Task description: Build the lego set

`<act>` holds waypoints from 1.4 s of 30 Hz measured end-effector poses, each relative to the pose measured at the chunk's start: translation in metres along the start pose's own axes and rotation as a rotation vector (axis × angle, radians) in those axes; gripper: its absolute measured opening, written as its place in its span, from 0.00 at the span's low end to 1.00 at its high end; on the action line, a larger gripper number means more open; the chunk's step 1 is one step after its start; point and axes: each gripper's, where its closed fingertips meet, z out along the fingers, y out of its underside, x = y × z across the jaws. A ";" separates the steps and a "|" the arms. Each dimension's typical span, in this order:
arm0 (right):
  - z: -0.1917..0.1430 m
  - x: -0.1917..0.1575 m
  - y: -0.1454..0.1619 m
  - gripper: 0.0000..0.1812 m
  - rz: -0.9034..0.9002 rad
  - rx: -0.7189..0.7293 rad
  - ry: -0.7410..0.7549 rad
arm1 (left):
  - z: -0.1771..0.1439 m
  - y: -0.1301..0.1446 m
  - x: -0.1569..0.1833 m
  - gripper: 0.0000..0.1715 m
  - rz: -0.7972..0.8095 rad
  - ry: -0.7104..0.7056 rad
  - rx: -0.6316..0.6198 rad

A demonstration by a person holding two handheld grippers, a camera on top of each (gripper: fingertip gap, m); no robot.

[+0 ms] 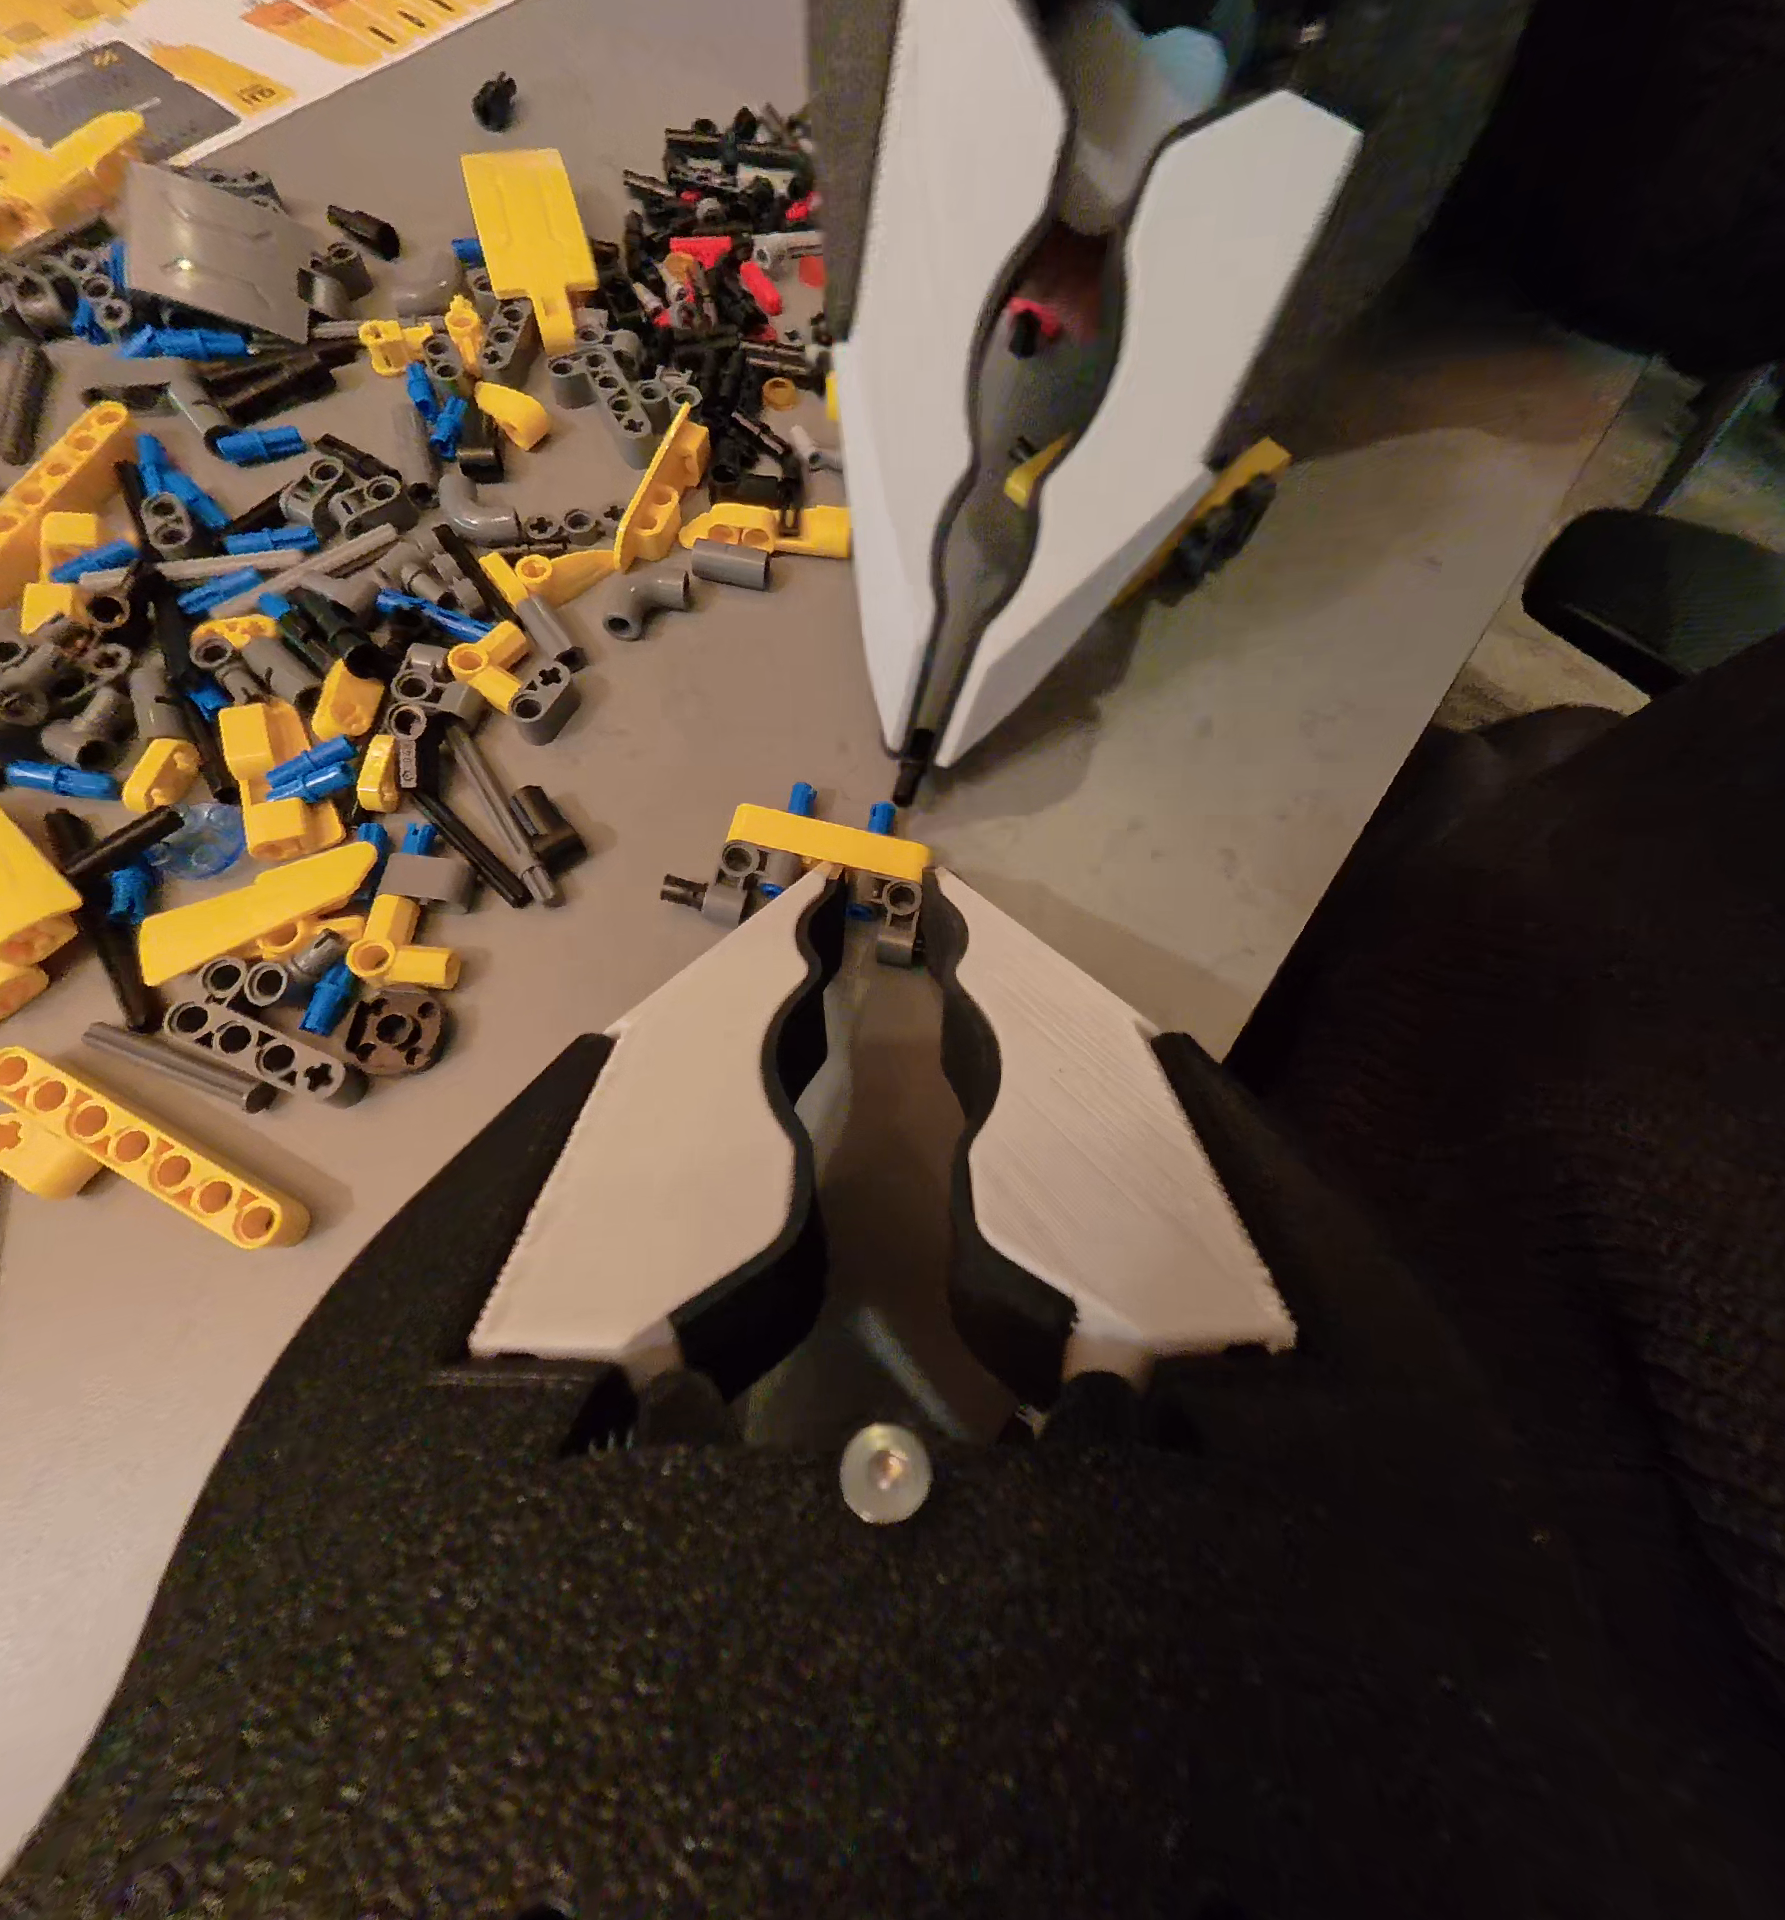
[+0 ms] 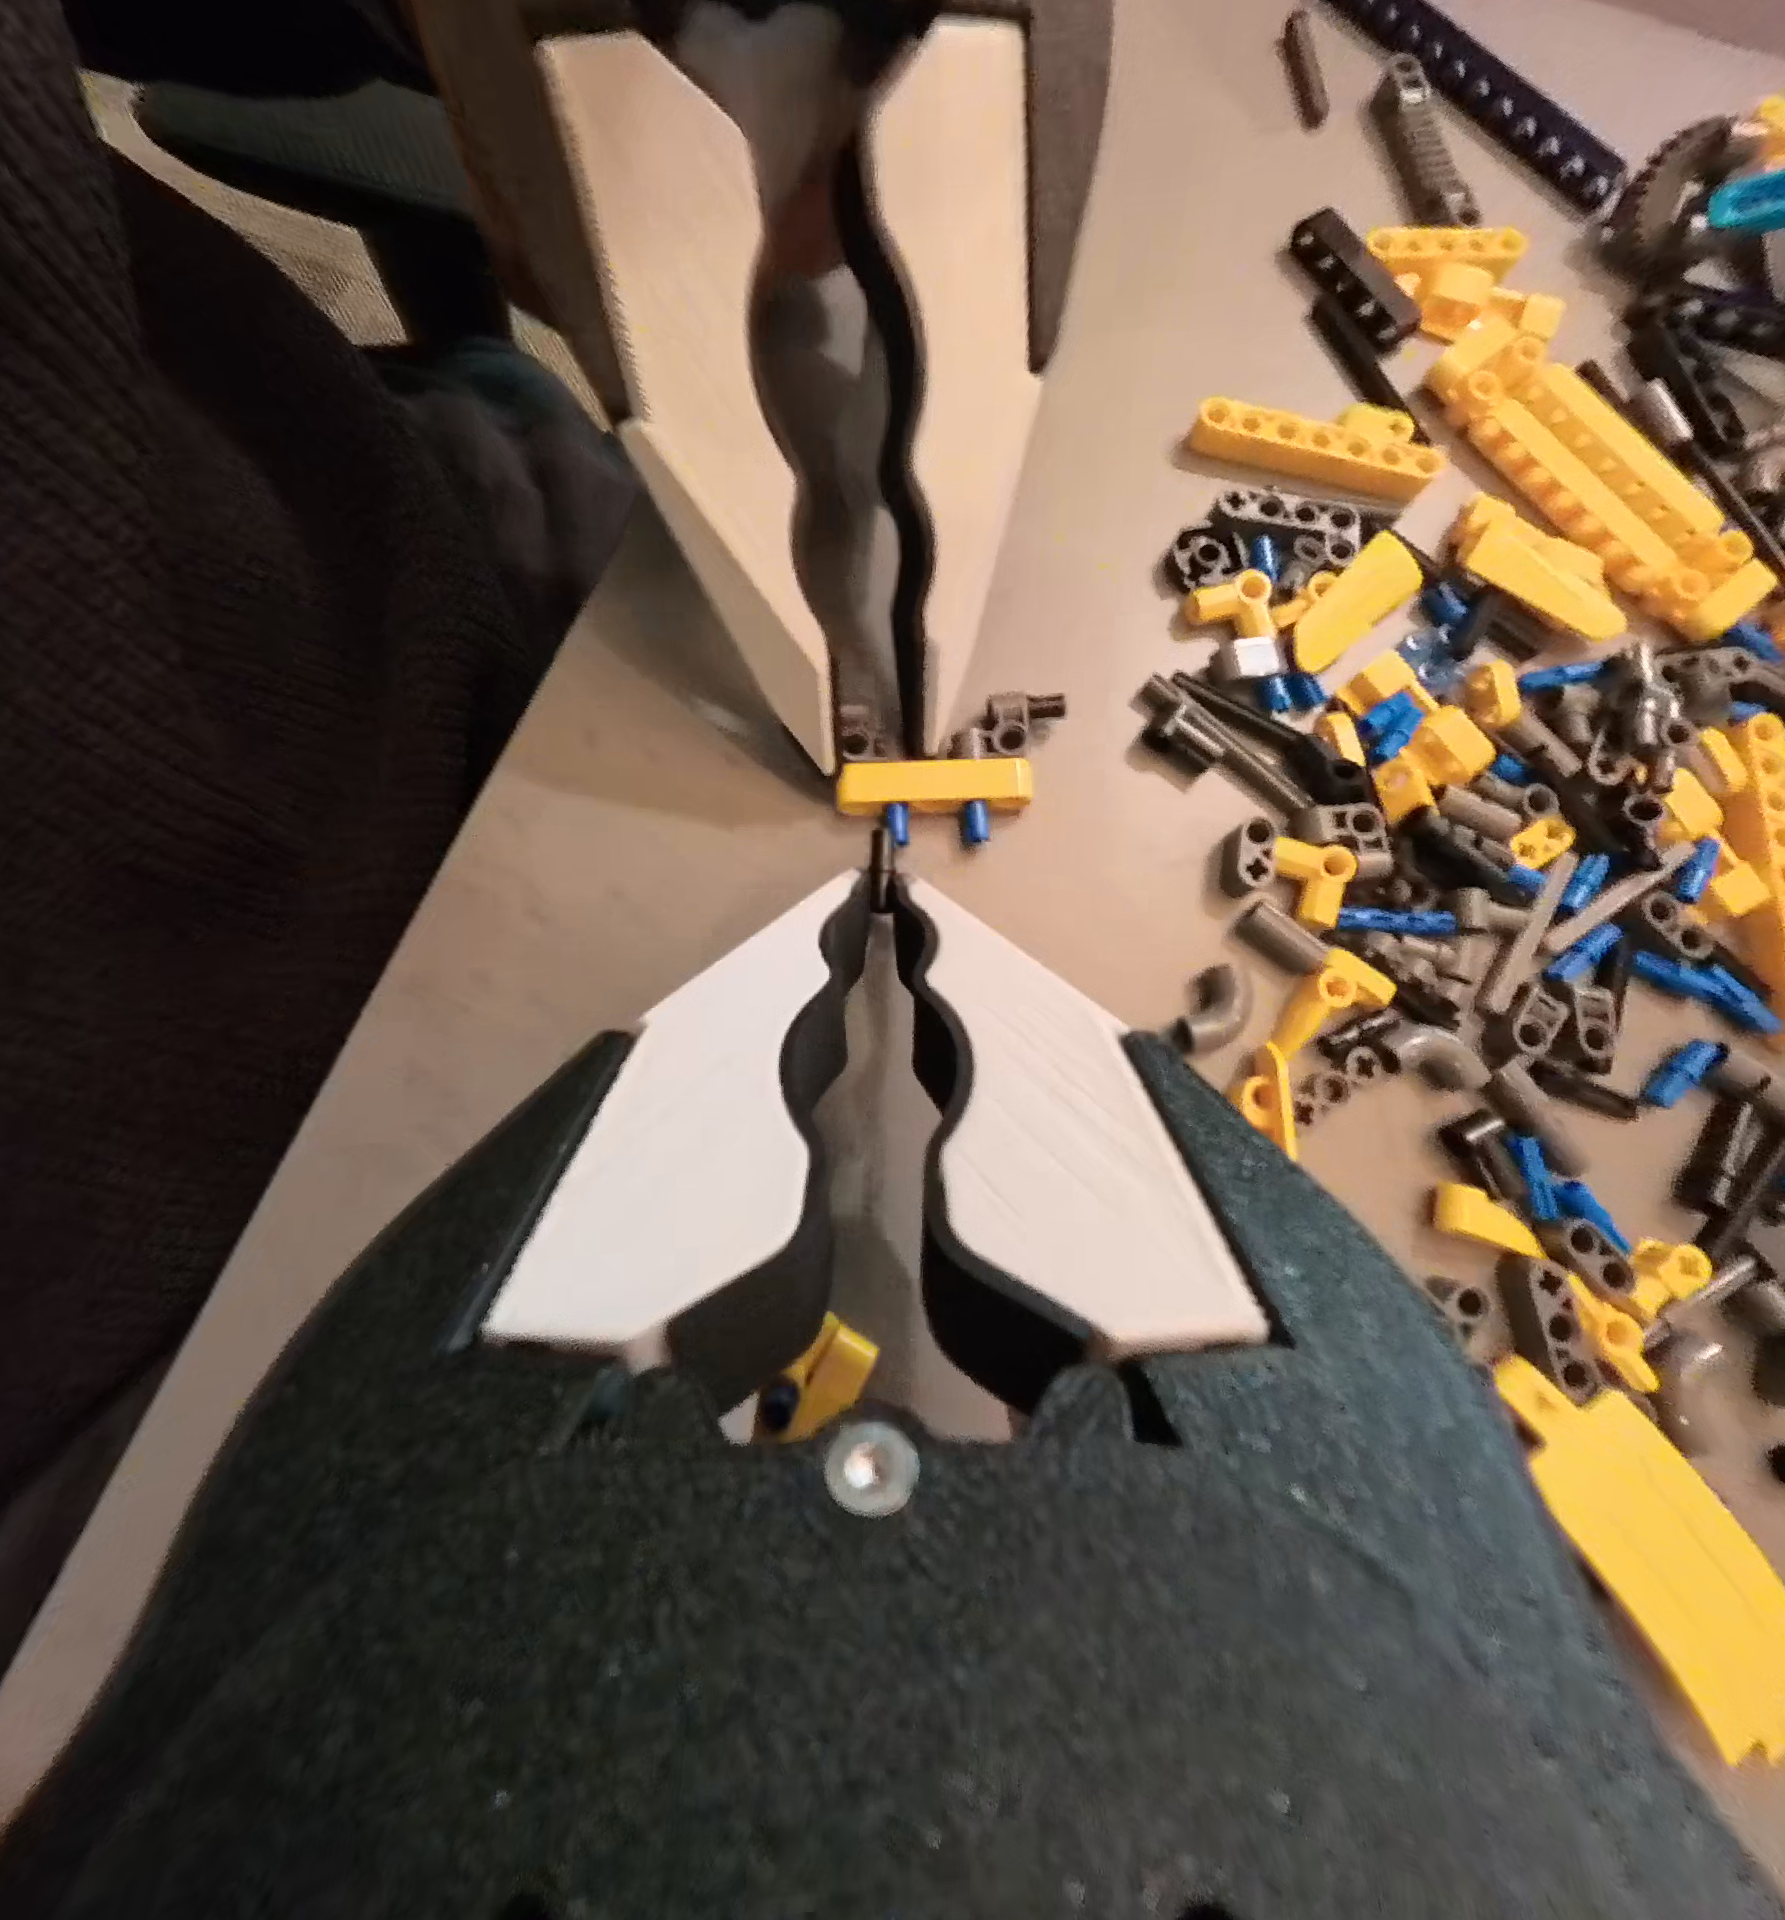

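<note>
Small yellow-beam assembly (image 1: 828,840) being gripped in closed left tool (image 1: 875,891) over desk (image 1: 1179,727).
Black pin (image 2: 880,871) being pinched in closed right tool (image 2: 877,891), its tip just short of blue pin (image 2: 896,821); loose parts pile (image 1: 296,582) lying beside.

The left gripper (image 1: 875,883) reaches forward low over the table (image 1: 1127,883), its white fingers (image 1: 722,1049) nearly closed at the tips, clamping a small yellow assembly (image 1: 828,840). Facing it tip to tip, the right gripper (image 2: 879,885) pinches a black pin (image 2: 879,868) just beside that assembly.
</note>
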 end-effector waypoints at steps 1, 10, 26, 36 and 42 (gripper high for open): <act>0.001 0.000 0.003 0.02 0.004 -0.013 0.001 | 0.000 0.000 0.001 0.08 0.020 -0.010 0.002; 0.004 -0.004 0.005 0.02 -0.006 -0.027 -0.005 | 0.000 0.000 0.001 0.08 0.030 -0.018 0.004; 0.009 -0.006 0.000 0.02 -0.003 -0.019 -0.006 | 0.001 0.000 0.002 0.08 0.026 -0.012 0.002; 0.008 -0.008 -0.001 0.01 0.120 0.021 -0.098 | 0.001 0.000 0.002 0.08 0.023 -0.006 0.002; 0.008 -0.007 -0.001 0.02 0.204 0.037 -0.132 | 0.000 0.000 0.002 0.08 -0.002 0.014 -0.005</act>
